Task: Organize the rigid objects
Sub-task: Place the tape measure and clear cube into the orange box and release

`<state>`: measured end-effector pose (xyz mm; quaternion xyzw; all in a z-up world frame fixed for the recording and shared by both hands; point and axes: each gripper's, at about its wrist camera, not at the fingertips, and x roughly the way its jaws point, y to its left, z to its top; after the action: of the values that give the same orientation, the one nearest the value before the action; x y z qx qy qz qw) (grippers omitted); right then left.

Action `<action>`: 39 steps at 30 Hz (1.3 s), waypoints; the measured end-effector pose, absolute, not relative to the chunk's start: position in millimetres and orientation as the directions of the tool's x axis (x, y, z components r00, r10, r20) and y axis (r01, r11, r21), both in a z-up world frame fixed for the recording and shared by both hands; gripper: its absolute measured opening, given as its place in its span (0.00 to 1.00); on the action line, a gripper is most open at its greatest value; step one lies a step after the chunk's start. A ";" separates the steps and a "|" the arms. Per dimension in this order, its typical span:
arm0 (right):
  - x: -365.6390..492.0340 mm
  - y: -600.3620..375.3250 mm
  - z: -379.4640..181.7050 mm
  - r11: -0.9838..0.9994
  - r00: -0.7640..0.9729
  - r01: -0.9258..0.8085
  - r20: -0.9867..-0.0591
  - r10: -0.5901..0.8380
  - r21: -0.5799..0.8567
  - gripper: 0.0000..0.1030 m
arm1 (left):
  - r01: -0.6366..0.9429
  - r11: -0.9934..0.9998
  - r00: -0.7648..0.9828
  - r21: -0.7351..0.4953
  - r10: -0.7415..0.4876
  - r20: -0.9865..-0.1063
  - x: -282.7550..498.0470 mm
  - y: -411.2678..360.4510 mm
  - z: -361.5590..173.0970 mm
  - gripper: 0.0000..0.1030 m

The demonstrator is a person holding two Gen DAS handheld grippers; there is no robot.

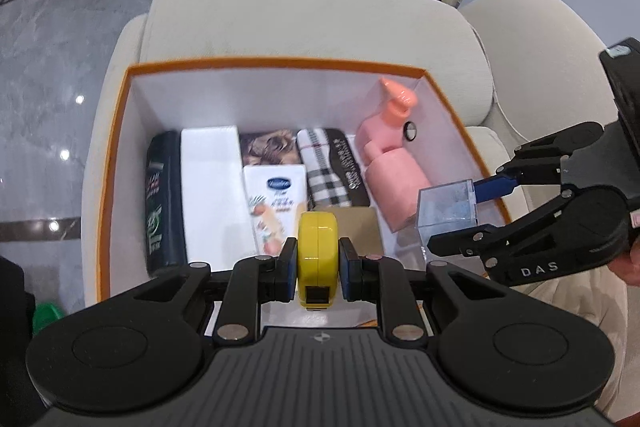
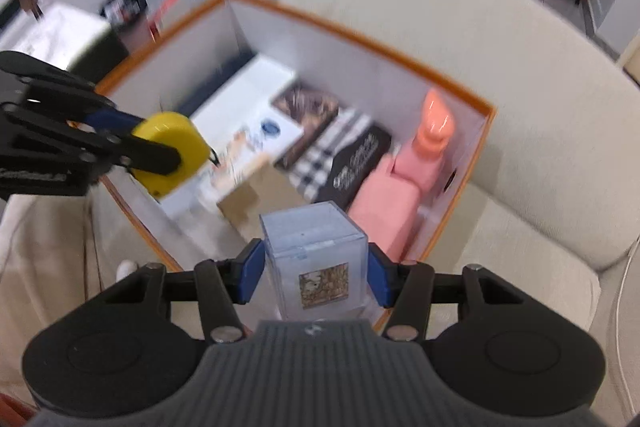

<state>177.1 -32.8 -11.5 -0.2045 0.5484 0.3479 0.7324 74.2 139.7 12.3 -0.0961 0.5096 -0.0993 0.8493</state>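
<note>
The left gripper (image 1: 318,263) is showing at the bottom centre of the left wrist view, its fingers (image 1: 286,269) pressing in on both flat sides of a yellow tape measure (image 1: 317,251). In the right wrist view the same gripper is reaching in from the left edge, pointing right and slightly down. The right gripper (image 2: 316,269) is sitting at the bottom centre of its own view, its blue-padded fingers (image 2: 252,271) clamping a clear cube (image 2: 316,259) from left and right. In the left wrist view it is entering from the right edge, pointing left, with part of a hand (image 1: 628,261) behind it.
</note>
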 end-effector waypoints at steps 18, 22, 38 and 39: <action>178.6 -12.6 -42.4 0.694 0.081 -0.719 -0.996 0.044 -0.028 0.52 | 0.043 0.959 0.425 -0.281 -0.272 -0.863 74.8 171.7 -11.3 0.22; 176.8 -14.1 -35.8 0.696 0.092 -0.718 -0.993 0.074 -0.014 0.52 | 0.058 0.966 0.363 -0.251 -0.254 -0.897 81.8 169.4 -15.3 0.22; 182.5 -15.6 -36.4 0.701 0.116 -0.711 -0.975 0.187 0.050 0.54 | 0.262 0.965 0.114 0.021 -0.009 -0.993 109.6 157.3 -27.3 0.21; 182.8 -14.7 -36.0 0.701 0.115 -0.711 -0.974 0.194 0.055 0.54 | 0.278 0.960 0.100 0.025 -0.003 -0.995 110.0 154.9 -27.8 0.22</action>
<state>182.8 -14.7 -36.0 -0.2212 0.5847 0.3172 0.7131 110.0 154.9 -27.8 0.1037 0.6641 -0.0956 0.7342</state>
